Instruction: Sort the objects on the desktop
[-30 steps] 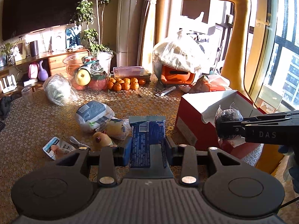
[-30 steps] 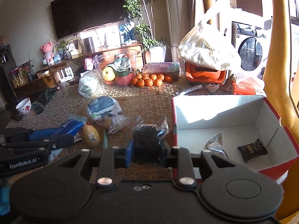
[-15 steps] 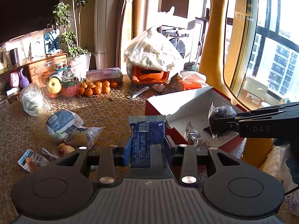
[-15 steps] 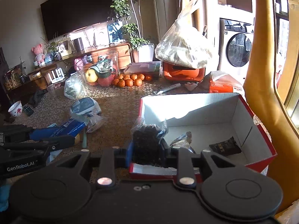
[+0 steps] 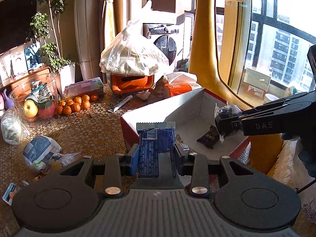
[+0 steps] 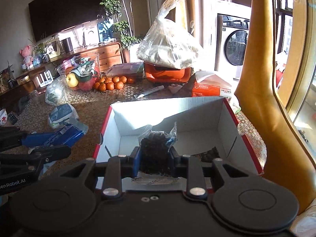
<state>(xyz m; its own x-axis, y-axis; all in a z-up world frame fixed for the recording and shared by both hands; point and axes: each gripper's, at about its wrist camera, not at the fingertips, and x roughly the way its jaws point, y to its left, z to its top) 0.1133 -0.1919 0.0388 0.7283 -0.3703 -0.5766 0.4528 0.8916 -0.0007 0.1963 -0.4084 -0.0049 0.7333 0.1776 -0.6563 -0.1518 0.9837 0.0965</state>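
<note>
Counter (image 5: 94,126) w/ a gold honeycomb-pattern cloth is carrying a clear plastic fruit tub (image 5: 33,96), loose mandarins (image 5: 75,103) and an orange tissue pack (image 6: 211,90) reading "KAIXIN"; a white front-load washer (image 6: 234,43) is standing behind, by the window. Left claw (image 5: 156,154) is clamping a blue foil snack packet (image 5: 156,138) at the near-left corner of the red-and-white open cardboard box (image 6: 209,108). Right claw (image 6: 155,156), marked "DAS", is gripping a clear crinkly bag of dark bits (image 6: 156,144) over the box interior.

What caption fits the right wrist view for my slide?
Right gripper holds a clear bag of dark bits over the open red box.
</note>
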